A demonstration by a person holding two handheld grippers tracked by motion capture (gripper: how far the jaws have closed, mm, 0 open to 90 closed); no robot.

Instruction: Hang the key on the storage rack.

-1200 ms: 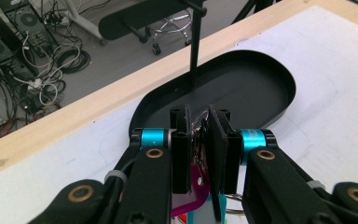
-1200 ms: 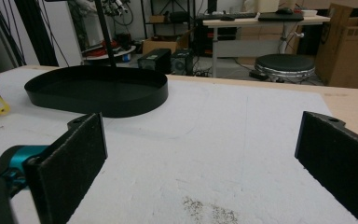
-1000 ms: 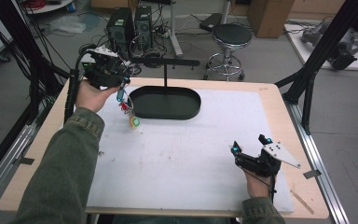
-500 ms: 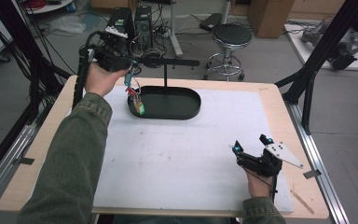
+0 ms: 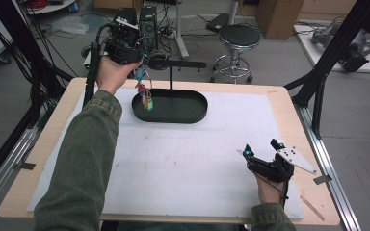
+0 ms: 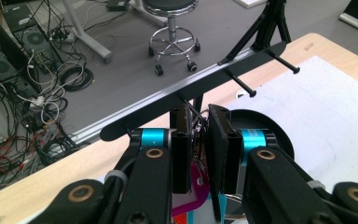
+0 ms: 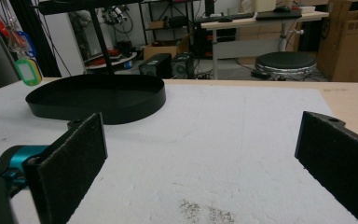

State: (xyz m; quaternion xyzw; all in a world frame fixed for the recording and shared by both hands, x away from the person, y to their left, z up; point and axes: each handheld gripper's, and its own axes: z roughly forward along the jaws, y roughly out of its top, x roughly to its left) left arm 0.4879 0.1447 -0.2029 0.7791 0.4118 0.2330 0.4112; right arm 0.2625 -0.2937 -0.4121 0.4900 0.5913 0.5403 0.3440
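Keys [image 5: 144, 94] hang from pinching left tongs [image 5: 139, 65] over tray [image 5: 192, 115] (right tongs [image 7: 200, 154] gape empty).

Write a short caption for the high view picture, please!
Left gripper dangles a bunch of key tags over the black tray.

No readable text, label, brand, number or sign on anything in view.
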